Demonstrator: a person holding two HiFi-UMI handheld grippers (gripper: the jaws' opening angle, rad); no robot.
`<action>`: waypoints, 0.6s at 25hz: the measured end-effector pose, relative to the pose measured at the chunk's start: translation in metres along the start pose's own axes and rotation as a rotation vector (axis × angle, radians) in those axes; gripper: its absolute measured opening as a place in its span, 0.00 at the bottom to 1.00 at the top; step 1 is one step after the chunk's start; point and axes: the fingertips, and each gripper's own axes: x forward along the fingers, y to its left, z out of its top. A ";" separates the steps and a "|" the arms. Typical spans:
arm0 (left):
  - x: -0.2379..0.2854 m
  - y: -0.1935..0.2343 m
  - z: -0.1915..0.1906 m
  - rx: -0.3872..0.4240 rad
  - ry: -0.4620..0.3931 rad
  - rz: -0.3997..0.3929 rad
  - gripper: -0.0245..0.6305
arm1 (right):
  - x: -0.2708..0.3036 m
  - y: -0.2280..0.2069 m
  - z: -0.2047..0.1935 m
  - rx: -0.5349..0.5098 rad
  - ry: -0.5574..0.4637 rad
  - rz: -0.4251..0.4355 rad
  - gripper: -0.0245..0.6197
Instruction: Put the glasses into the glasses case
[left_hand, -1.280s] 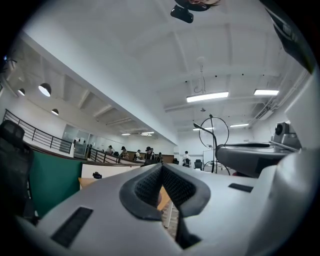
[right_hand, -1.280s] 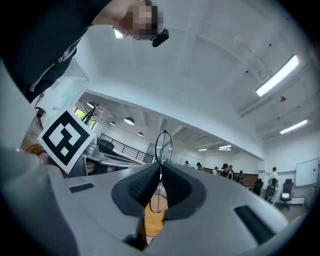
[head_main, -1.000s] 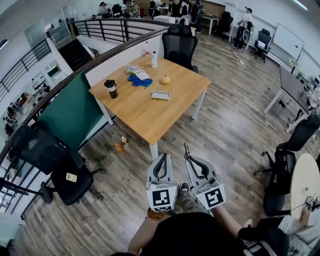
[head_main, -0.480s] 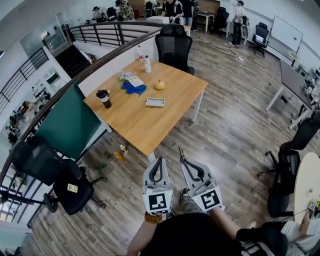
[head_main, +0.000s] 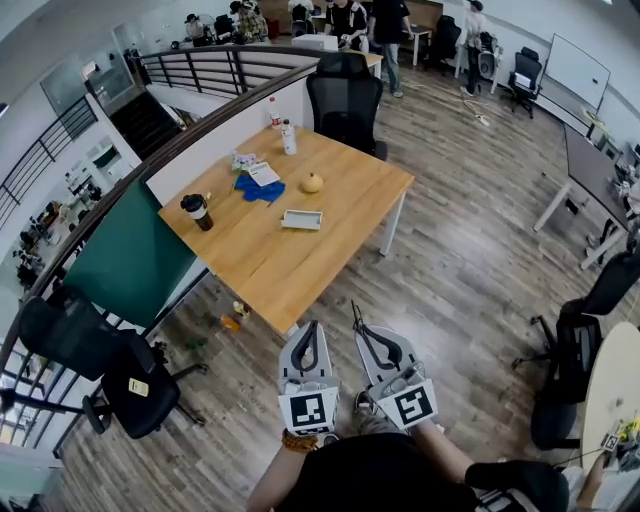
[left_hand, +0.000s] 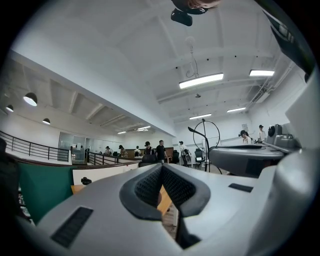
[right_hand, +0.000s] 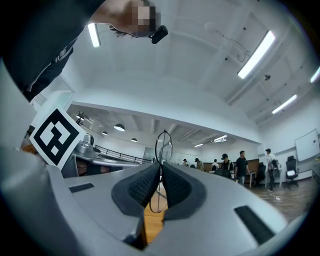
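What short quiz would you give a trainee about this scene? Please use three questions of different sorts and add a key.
1. True or false: the glasses are gripped in the jaws of the right gripper.
2. On the wooden table, the glasses case lies nearest to: A) the yellow round thing; B) the dark cup; C) the bottle.
3. What is between the jaws of the left gripper?

Key: 1 true. 2 A. 3 Nothing; the jaws are shut and empty.
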 end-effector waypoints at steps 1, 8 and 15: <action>0.005 -0.002 -0.001 -0.004 0.000 0.005 0.07 | 0.002 -0.006 -0.001 -0.004 -0.007 0.003 0.08; 0.043 -0.017 -0.001 0.031 -0.006 0.013 0.07 | 0.012 -0.047 -0.013 0.030 -0.011 0.005 0.08; 0.086 -0.038 -0.002 0.038 -0.027 0.020 0.07 | 0.016 -0.092 -0.026 0.036 -0.002 0.011 0.08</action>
